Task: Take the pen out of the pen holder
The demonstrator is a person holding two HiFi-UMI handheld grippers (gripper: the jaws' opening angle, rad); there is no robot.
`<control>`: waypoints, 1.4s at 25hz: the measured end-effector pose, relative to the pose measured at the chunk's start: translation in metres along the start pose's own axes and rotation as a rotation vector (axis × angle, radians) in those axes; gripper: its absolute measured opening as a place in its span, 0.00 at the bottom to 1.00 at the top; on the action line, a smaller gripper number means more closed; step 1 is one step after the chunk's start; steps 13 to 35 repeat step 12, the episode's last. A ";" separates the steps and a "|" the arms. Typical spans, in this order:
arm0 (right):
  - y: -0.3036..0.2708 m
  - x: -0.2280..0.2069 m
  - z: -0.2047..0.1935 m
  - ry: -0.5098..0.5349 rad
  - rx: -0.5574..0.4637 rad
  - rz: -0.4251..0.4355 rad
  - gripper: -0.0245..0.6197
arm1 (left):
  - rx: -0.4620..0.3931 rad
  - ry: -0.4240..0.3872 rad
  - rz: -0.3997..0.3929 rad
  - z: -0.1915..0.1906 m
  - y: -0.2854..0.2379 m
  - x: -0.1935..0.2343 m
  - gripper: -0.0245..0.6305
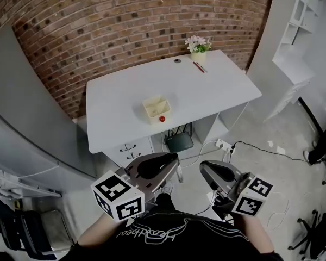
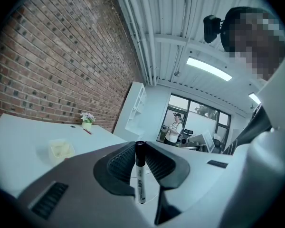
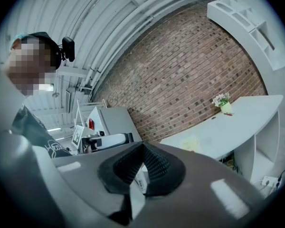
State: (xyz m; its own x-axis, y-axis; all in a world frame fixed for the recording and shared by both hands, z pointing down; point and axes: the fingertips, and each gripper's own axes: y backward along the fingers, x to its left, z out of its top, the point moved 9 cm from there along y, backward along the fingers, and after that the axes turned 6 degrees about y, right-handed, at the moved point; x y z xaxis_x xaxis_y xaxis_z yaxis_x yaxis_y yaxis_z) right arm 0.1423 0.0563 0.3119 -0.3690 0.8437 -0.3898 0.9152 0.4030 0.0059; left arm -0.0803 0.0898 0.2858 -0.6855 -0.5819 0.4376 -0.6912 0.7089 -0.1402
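A cream pen holder (image 1: 156, 108) stands near the front of the white table (image 1: 119, 99), with a small red thing (image 1: 162, 119) at its front edge. Both grippers hang well short of the table, close to the person's body. My left gripper (image 1: 173, 158) is shut on a black-capped white marker pen (image 2: 140, 175), which stands upright between its pads. The holder (image 2: 61, 149) shows far off in the left gripper view. My right gripper (image 1: 204, 168) has its jaw tips together (image 3: 142, 148) and nothing between them. In the right gripper view the holder (image 3: 190, 143) also lies far ahead.
A flower pot (image 1: 199, 48), a red pen (image 1: 199, 67) and a small dark disc (image 1: 177, 61) sit at the table's back edge by the brick wall. White shelves (image 1: 296, 31) stand to the right, cables (image 1: 244, 145) cross the floor, and a person (image 2: 173, 127) stands far off.
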 end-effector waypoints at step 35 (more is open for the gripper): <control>0.011 0.021 0.007 0.026 -0.011 0.037 0.04 | -0.007 -0.036 0.010 0.007 0.012 -0.027 0.14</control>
